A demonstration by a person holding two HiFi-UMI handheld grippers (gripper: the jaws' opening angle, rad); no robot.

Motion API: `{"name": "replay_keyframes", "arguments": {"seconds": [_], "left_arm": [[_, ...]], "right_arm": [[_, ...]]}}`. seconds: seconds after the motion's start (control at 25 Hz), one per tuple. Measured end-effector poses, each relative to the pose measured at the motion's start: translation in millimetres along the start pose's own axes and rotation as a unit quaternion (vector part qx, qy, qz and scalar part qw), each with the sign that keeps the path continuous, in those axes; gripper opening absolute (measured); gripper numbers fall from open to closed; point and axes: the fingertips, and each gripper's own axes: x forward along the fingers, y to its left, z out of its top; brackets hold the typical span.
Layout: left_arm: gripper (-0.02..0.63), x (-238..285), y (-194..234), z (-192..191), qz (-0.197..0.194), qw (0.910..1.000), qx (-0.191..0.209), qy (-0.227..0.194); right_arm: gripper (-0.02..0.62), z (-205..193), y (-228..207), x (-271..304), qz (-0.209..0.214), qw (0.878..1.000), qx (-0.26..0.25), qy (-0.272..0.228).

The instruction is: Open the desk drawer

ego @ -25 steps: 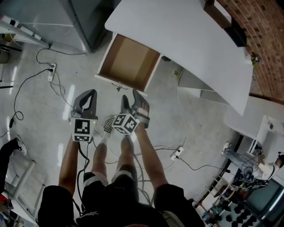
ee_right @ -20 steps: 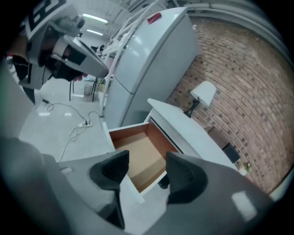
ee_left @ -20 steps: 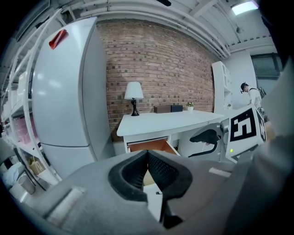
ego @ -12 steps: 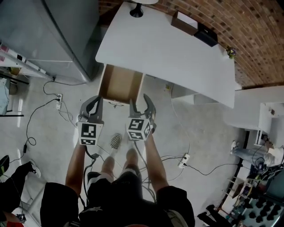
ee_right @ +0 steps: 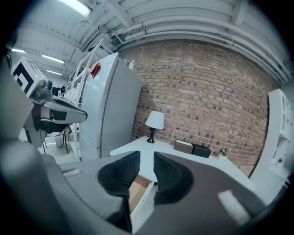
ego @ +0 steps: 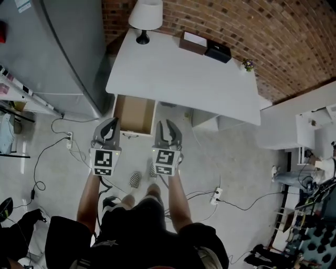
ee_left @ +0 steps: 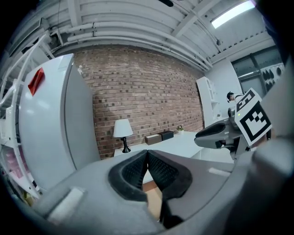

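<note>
Rough brick wall, wooden drawer

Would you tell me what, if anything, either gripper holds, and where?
Nothing. The left gripper is shut, empty; the right gripper has just been closing its jaws on nothing.

drawer: we see it jutting out beneath the desk, left end
lamp: on the desk's far left corner

White-shaded lamp stood near the brick wall. Brown box and black box sat side by side, small plant further right. Grey fridge at left. Power strip and cables lay on the floor.
</note>
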Motion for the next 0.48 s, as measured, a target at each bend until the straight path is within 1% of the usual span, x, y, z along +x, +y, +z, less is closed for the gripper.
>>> {"name": "replay_keyframes", "arguments": {"seconds": [0.08,0.24,0.48], "left_arm": [[0.009,-9,-5,11,-0.001,1.0,0.0,-0.007],[0.009,-24,-11,30,-0.001,0.9999,-0.001,-0.017],[0.009,-45,-19,41,0.0,0.9997,-0.001,-0.023]], "right_arm": [[0.093,9,-2,-16,-0.001,1.0,0.005,-0.009],[0.063,26,-8,-41,-0.006,1.0,0.009,-0.022],[0.015,37,-15,-76,-0.017,0.999,0.01,-0.04]]}}
